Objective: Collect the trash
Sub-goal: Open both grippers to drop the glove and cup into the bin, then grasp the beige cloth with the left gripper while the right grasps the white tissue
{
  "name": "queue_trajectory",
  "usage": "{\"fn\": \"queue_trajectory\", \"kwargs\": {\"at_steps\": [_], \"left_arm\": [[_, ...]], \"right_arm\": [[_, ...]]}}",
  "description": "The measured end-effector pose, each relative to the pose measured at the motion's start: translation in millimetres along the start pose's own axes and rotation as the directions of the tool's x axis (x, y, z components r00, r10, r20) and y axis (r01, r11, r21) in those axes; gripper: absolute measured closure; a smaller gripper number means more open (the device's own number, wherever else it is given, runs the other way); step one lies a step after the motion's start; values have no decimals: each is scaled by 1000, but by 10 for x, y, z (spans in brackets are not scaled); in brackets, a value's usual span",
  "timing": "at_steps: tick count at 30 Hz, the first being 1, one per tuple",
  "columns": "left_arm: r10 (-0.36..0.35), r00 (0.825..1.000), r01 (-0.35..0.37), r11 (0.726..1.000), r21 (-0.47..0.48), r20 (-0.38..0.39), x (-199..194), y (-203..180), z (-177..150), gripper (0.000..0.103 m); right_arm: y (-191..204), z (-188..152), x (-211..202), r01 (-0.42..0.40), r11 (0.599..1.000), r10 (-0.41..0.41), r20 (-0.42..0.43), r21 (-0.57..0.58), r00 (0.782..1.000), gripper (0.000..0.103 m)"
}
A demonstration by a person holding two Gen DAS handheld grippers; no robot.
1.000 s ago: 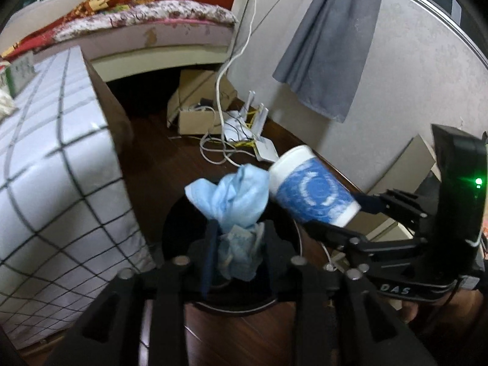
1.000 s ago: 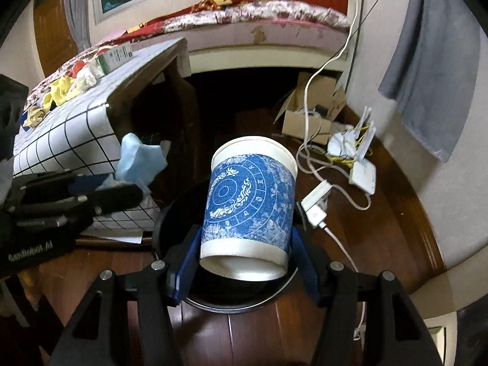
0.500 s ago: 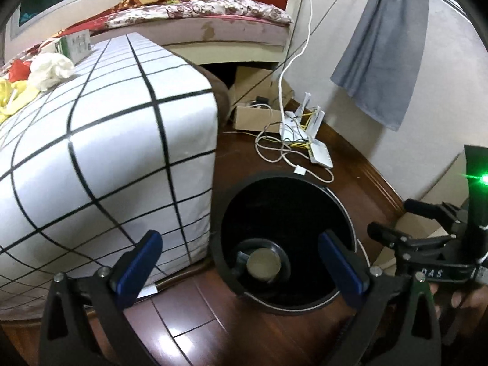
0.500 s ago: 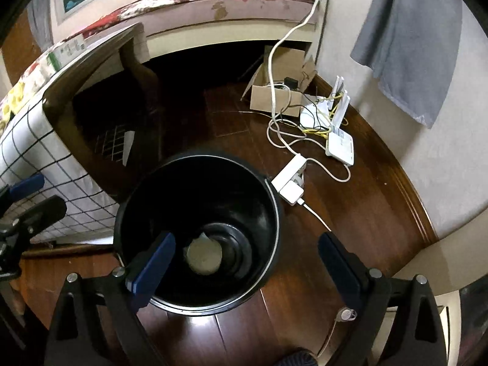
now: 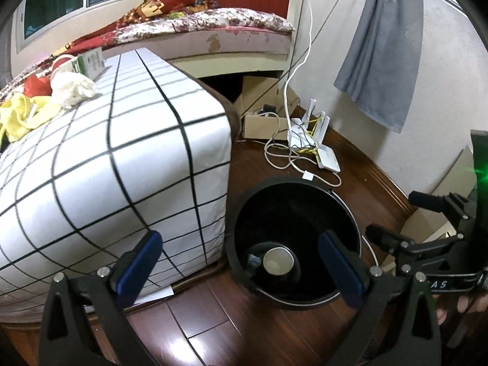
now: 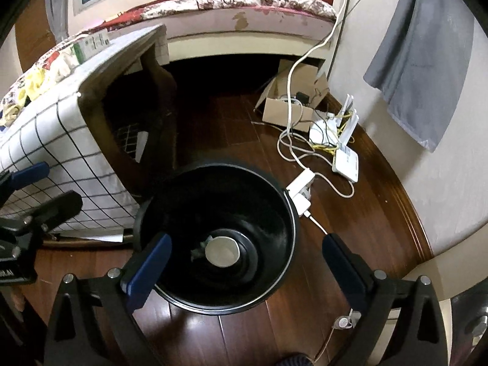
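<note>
Desk (image 5: 122, 152) under white grid cloth at left, carrying crumpled yellow wrappers (image 5: 21, 116), a white wad (image 5: 71, 90) and a green-white carton (image 5: 88, 61). Just right of the desk, black bin (image 5: 344, 213) on the wooden floor (image 6: 350, 228); inside at the bottom, paper cup (image 6: 222, 251) mouth-up with blue tissue (image 5: 253, 260) touching its left side. Left tongs (image 5: 244, 262) spread wide, empty, above the bin's near rim; right tongs (image 6: 247, 262) likewise spread and empty over the bin, white router (image 6: 346, 161) and cables further right by the wall.
</note>
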State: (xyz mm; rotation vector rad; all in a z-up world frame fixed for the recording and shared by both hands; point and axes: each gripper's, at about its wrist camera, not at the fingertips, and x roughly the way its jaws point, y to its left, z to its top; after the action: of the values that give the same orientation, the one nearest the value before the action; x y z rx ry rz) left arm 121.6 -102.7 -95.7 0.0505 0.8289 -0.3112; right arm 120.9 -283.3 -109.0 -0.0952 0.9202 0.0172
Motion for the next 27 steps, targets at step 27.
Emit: {"fn": "queue_trajectory", "kwargs": {"at_steps": [27], "left_arm": [[202,969,-176,969,-175,142,-923,968,45,1]], "right_arm": [[1042,508,-721,-134,975,173,230,-175,958,2]]}}
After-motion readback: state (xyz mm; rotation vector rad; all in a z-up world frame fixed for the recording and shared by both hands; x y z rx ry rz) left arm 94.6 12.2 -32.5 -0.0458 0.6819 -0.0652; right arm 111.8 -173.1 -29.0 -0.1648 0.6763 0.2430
